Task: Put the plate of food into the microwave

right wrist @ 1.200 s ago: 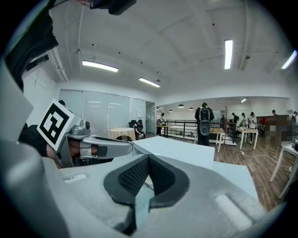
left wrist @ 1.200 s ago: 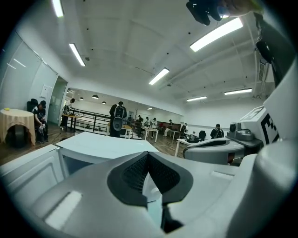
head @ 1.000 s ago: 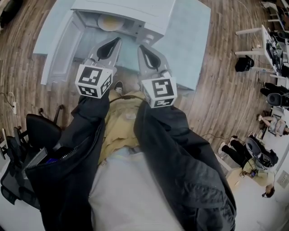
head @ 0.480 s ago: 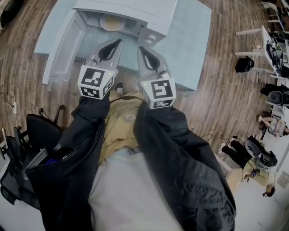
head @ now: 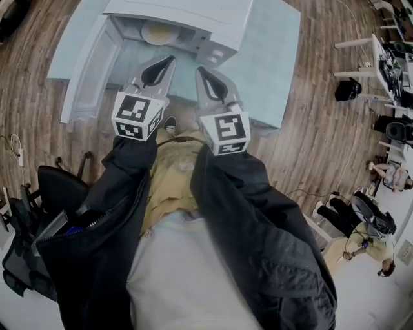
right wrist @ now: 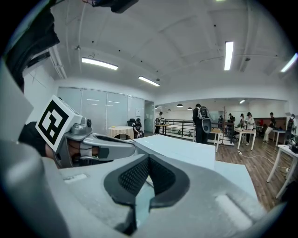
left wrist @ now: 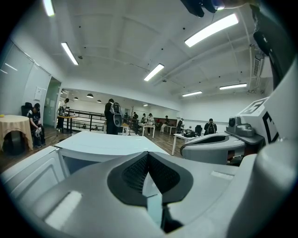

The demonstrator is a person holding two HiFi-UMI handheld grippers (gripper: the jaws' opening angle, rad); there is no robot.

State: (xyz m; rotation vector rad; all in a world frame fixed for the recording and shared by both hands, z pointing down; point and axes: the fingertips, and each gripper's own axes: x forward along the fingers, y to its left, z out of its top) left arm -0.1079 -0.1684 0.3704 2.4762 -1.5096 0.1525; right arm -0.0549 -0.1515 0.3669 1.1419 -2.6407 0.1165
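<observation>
Round pale plate of food [head: 158,32] sits inside white boxy microwave [head: 193,11], white door [head: 84,71] open. Left gripper [head: 169,59] and right gripper [head: 199,68] closed, empty. Likely done.

At your left a black chair [head: 58,187] stands on the wood floor [head: 322,142], with a cable [head: 14,145] lying nearby. At your right, well apart from the pale blue table [head: 271,58], a dark bag [head: 349,91] sits beside a white desk [head: 377,55], and seated people [head: 387,173] gather further on. Ahead of you a person with a backpack [left wrist: 111,122] stands by a black railing [left wrist: 86,116] — a cloth-covered round table [left wrist: 13,124] is off to the left, and strip lights [left wrist: 212,29] run along the ceiling.
</observation>
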